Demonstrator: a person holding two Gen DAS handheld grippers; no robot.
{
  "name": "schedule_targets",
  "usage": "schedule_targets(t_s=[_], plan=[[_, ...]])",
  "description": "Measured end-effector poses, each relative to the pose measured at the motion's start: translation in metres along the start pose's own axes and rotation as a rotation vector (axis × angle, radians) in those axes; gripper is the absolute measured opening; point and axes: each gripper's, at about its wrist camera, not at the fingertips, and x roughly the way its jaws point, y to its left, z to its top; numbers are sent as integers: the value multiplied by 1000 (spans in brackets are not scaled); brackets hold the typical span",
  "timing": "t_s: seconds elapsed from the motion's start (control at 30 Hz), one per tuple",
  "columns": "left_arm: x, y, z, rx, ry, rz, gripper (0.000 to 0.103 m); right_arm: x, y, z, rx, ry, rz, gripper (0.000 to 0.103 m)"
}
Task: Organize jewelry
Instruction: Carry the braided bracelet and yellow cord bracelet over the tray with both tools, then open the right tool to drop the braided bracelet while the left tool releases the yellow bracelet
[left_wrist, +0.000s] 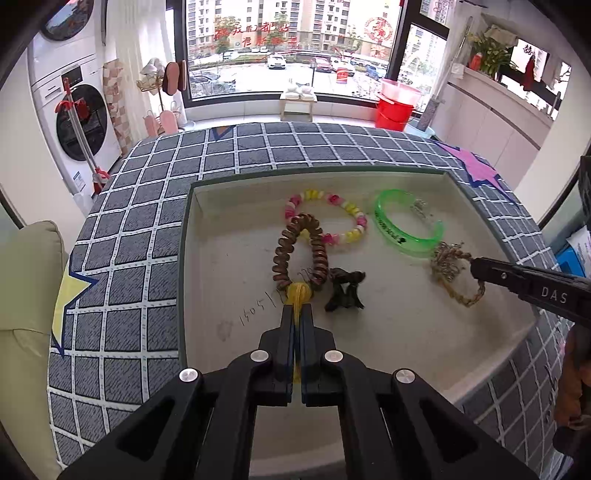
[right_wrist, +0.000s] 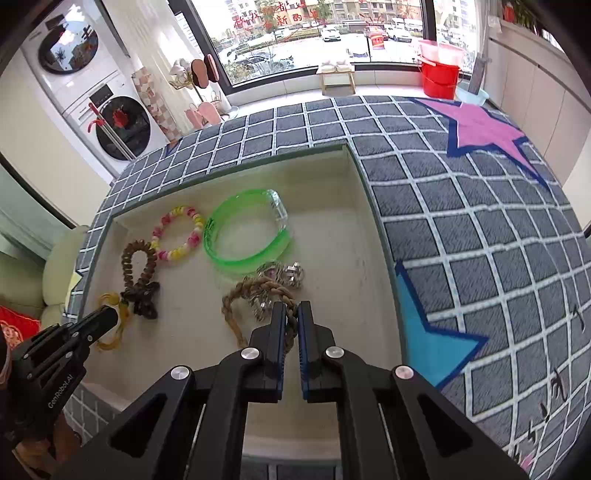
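Observation:
A shallow cream tray (left_wrist: 207, 280) (right_wrist: 373, 236) lies on a grid-patterned cloth. In it lie a brown spiral hair tie with a dark bow (left_wrist: 317, 254) (right_wrist: 142, 275), a pink-and-yellow bead bracelet (left_wrist: 351, 218) (right_wrist: 177, 236), a green translucent bangle (left_wrist: 406, 229) (right_wrist: 247, 236) and a silver chain piece (right_wrist: 288, 275). My left gripper (left_wrist: 297, 308) (right_wrist: 107, 317) is shut on a yellow hair band (left_wrist: 299, 291) (right_wrist: 110, 341). My right gripper (right_wrist: 291, 314) (left_wrist: 476, 267) is shut on a braided tan rope bracelet (right_wrist: 258, 288) (left_wrist: 469, 295).
The cloth (left_wrist: 129, 240) covers a round table and carries pink (right_wrist: 480, 129), blue (right_wrist: 436, 347) and yellow (left_wrist: 68, 299) stars. Beyond stand a washing machine (left_wrist: 74, 110), a red bucket (left_wrist: 393, 110), a small stool (left_wrist: 297, 101) and a big window. A cushion (left_wrist: 22, 295) lies left.

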Motion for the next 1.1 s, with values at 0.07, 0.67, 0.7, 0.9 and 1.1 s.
schedule_targets(t_s=[0.07, 0.67, 0.7, 0.9, 1.1], plan=[[3, -1, -1, 3, 6, 8, 16, 4, 1, 1, -11, 4, -8, 7], [-22, -17, -13, 51, -39, 70, 16, 4, -3, -6, 19, 32, 12, 8], [-24, -17, -13, 54, -41, 71, 16, 3, -5, -6, 30, 32, 26, 8], [-38, -21, -12, 69, -66, 88, 16, -6, -8, -7, 65, 17, 77, 59], [-47, -26, -8, 73, -80, 79, 16, -28, -6, -3, 55, -45, 89, 63]])
